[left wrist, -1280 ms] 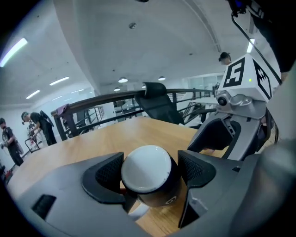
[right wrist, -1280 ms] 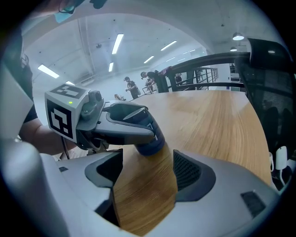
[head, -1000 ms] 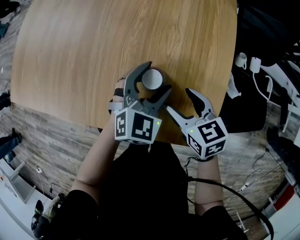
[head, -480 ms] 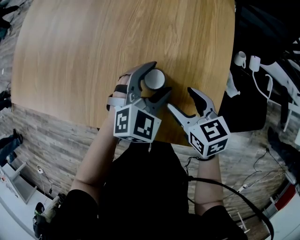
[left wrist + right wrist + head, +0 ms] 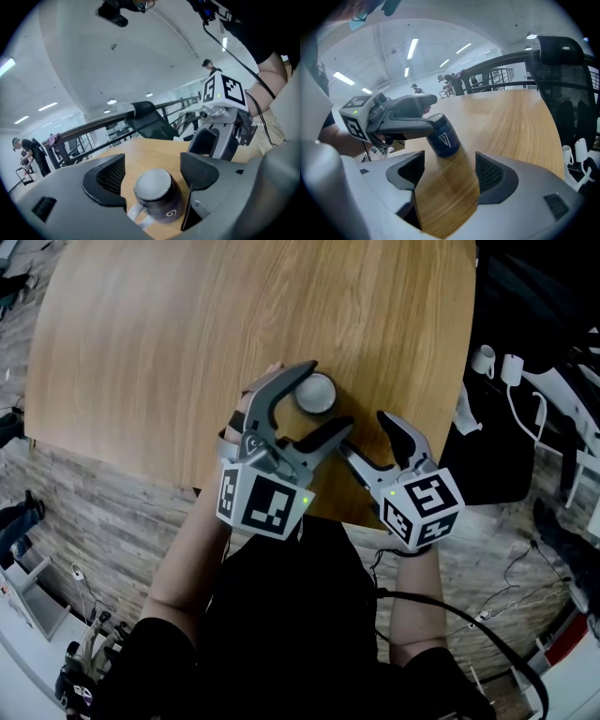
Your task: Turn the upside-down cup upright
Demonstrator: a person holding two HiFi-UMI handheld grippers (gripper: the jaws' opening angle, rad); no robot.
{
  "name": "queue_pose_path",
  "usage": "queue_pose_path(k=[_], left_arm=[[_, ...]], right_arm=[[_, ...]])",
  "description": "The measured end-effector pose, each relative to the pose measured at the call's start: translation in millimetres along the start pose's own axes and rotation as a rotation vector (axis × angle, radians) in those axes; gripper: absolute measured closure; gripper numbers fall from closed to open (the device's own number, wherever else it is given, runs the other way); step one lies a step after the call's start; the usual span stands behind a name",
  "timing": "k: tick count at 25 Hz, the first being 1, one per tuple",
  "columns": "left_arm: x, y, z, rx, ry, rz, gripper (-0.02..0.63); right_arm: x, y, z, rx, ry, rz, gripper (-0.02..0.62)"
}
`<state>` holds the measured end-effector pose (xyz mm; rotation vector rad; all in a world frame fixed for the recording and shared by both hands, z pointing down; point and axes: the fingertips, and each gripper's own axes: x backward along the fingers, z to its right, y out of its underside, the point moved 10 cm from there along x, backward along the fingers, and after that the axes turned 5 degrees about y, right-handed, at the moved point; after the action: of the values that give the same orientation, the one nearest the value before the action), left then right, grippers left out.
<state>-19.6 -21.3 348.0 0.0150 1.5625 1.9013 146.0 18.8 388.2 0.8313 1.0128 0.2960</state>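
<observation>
The left tongs [image 5: 324, 397] and right tongs [image 5: 364, 433], grey with black pads [image 5: 106, 179], bear black-and-white marker cubes [image 5: 265, 504].

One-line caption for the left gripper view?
Left gripper, jaws open, straddling the upside-down dark cup on the wooden table.

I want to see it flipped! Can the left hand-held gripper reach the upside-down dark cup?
Probably yes. The upside-down dark cup stands on the wooden table between the open jaws of the left hand-held gripper, with nothing in the way.
</observation>
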Motion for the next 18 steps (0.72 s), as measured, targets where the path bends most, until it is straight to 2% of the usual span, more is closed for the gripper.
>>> queue_pose_path(k=[3,5,6,8,10,12,15,18], left_arm=[[17,-10,2,0.063,-0.05,0.082,0.252],[28,-18,2,0.114,-0.062,0.125,0.352],[35,-22,2,0.14,-0.075,0.145,0.394],[52,-29,1,0.195,-0.118,0.174,0.526],[71,-35,1,0.268,-0.153,0.194,0.597],[85,-40,1,0.328,-0.174,0.207,0.597],[99,-52,3,0.351,-0.195,0.212,0.597],[121,-71,20,0.425,-0.211,0.238,0.597]], right_arm=[[7,-12,-2,-0.001,0.007,0.027,0.253],[15,-22,-5,0.008,0.024,0.058,0.274],[20,-27,-9,0.013,0.045,0.082,0.308],[32,-35,-22,0.025,0.098,0.136,0.48],[45,-43,-42,0.034,0.123,0.178,0.536],[56,-53,-60,0.051,0.142,0.222,0.563],[72,-68,-82,0.103,0.208,0.267,0.58],[96,-78,-106,0.129,0.25,0.297,0.581]])
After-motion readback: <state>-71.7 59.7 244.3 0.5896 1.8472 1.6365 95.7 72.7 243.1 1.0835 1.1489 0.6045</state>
